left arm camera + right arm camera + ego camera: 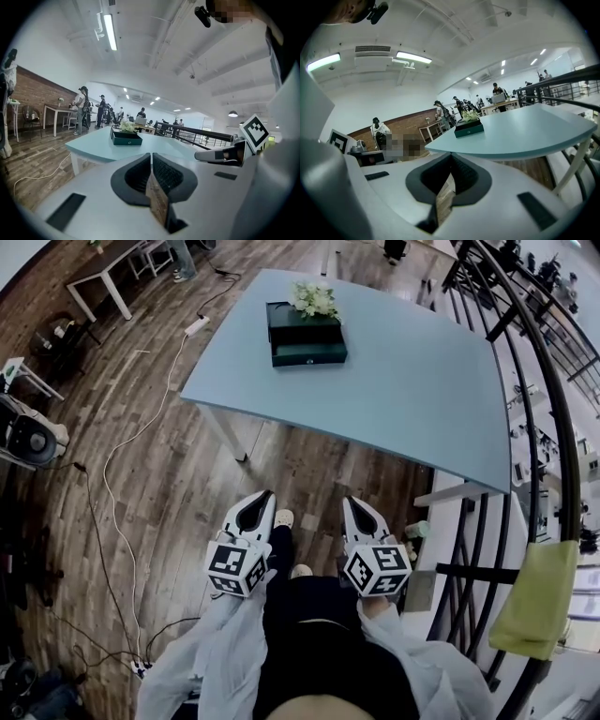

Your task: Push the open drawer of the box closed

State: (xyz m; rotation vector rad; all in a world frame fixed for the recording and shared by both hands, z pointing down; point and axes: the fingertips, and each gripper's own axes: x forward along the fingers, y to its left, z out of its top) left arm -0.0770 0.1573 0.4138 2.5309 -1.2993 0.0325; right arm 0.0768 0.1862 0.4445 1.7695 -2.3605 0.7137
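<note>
The person stands well back from the table (pixel 403 381), with both arms bent and held close in front of the body, low in the middle of the head view. Pale sleeves (pixel 211 652) run up from the bottom edge to the two tools.

The left gripper (pixel 261 502) sits just left of centre and the right gripper (pixel 354 509) just right of centre. They are side by side and apart, with their marker cubes nearest the body and their tips aimed up the frame toward the table. Both hang over the wooden floor (pixel 178 474), short of the table's near edge.

In the left gripper view the two dark jaws meet at their tips, with nothing between them and only a thin slit of floor showing behind. The right gripper view shows the same: the jaws are pressed together and empty.

The dark green box (pixel 305 322) stands on the table top in the upper middle of the head view, far from both grippers. Its drawer (pixel 309 355) is pulled out on the side facing the person. White flowers (pixel 314 298) lie on top of the box.

A white cable (pixel 141 432) trails across the floor at the left. A black railing (pixel 562 427) curves down the right side, with a yellow-green cloth (pixel 539 596) draped over it.
</note>
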